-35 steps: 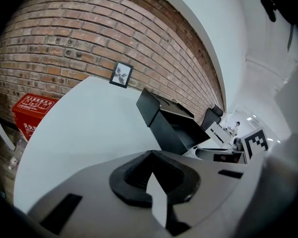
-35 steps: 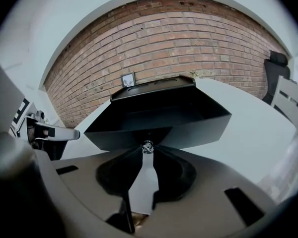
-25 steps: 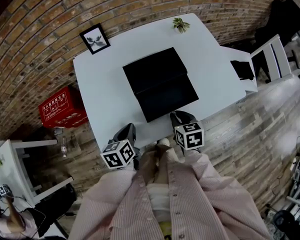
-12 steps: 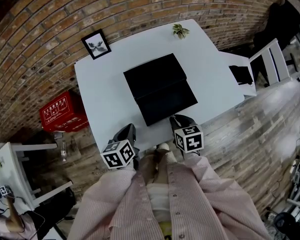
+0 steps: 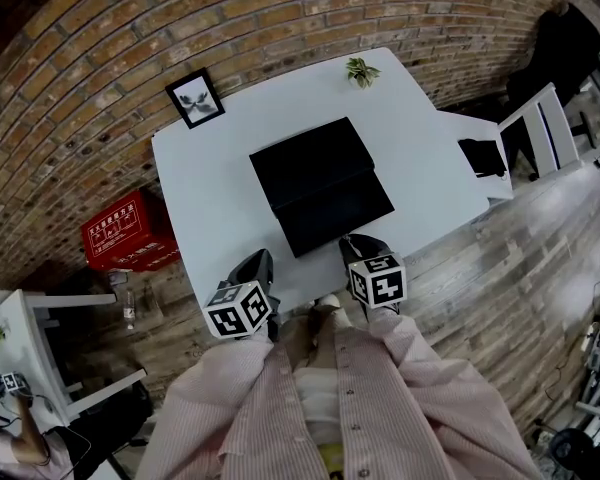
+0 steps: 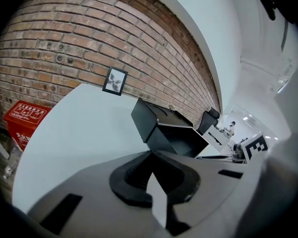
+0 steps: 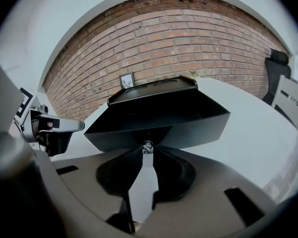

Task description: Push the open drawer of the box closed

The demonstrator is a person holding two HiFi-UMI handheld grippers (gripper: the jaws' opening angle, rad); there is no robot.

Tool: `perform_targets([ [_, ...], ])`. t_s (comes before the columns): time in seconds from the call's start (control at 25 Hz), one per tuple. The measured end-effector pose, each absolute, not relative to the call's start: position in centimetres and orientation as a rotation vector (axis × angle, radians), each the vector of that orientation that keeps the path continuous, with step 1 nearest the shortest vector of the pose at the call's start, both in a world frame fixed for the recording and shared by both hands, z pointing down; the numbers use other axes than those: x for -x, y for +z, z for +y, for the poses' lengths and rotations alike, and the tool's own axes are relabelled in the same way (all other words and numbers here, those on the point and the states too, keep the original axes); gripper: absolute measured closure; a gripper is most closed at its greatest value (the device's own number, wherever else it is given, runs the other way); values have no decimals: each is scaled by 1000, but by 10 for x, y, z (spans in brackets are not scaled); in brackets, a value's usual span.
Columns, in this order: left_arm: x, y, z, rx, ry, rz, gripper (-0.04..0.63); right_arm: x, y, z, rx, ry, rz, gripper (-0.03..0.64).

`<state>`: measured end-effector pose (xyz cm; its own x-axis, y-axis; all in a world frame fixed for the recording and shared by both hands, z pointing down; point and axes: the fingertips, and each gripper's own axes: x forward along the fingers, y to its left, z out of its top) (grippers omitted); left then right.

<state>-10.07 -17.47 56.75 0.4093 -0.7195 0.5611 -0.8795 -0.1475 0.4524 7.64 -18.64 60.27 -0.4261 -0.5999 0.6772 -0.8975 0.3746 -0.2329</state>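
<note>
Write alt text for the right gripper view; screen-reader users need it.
The right gripper pinches the small metal knob on the open drawer of a black box on a white table. Behind stand a brick wall and a framed picture; the left gripper shows at left.

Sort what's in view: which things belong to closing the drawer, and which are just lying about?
In the job: black box; open drawer; drawer knob; right claw, closed on that knob.

Lying about: framed picture; small plant; red crate; white chair.
</note>
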Motion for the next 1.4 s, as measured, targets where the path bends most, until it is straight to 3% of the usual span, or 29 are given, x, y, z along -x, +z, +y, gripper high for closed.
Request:
perform_targets([
  [1.4, 110, 560, -205, -1919, 239, -1418, 600, -62, 599, -221, -1245, 799, -2190, 548],
])
